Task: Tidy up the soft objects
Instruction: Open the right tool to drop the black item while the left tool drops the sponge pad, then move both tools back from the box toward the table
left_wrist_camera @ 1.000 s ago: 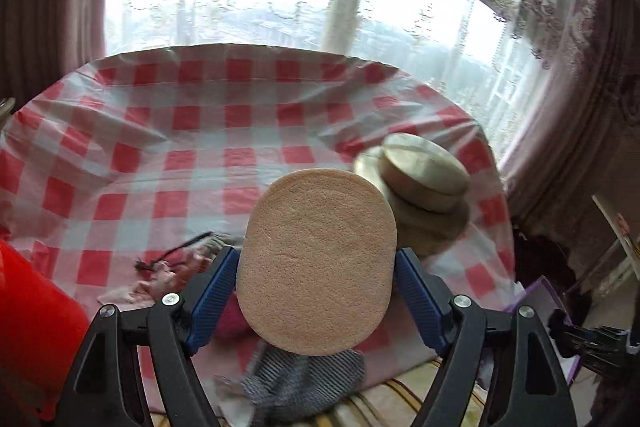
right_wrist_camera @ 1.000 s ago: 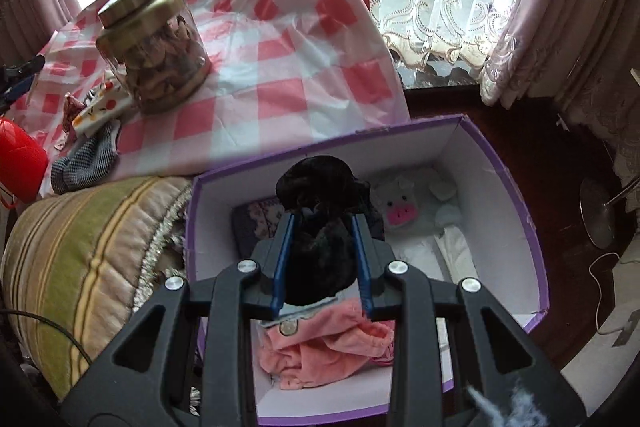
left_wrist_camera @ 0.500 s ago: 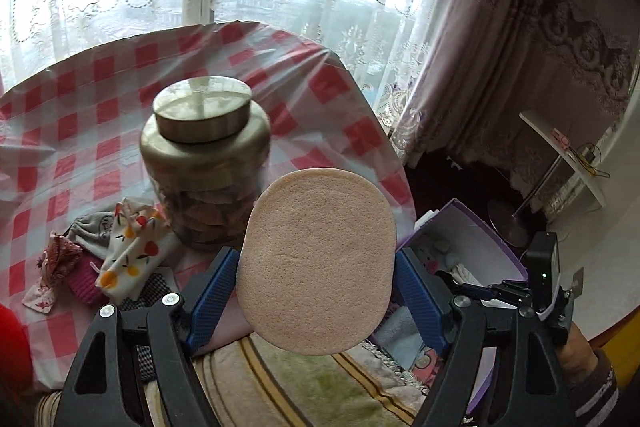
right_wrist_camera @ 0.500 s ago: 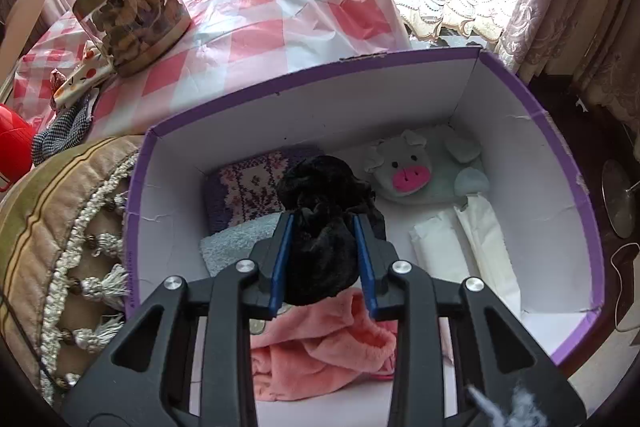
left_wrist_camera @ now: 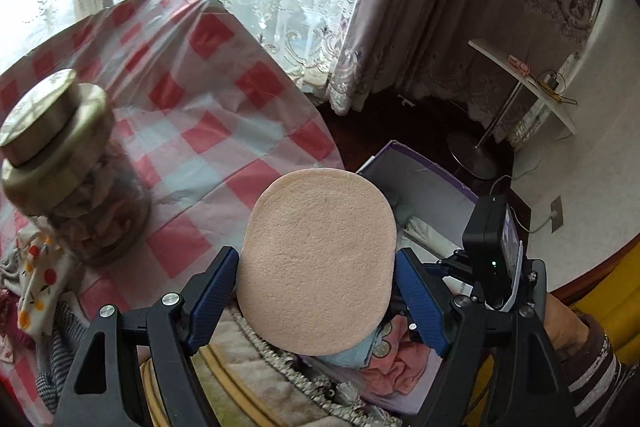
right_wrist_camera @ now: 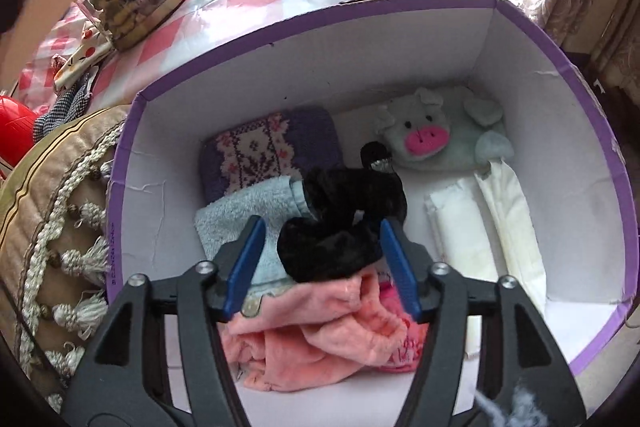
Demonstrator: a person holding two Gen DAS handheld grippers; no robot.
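Right wrist view: right gripper (right_wrist_camera: 322, 263) jaws just opened, black scrunchie (right_wrist_camera: 344, 227) loose between them in the purple box (right_wrist_camera: 540, 39); left gripper (left_wrist_camera: 316, 291) clamps the beige sponge (left_wrist_camera: 318, 261), box lower right.

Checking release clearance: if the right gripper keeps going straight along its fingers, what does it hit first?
The black velvet scrunchie, lying loose between the right gripper's just-opened jaws, atop the light blue towel and pink cloth in the purple box. Depth is uncertain.
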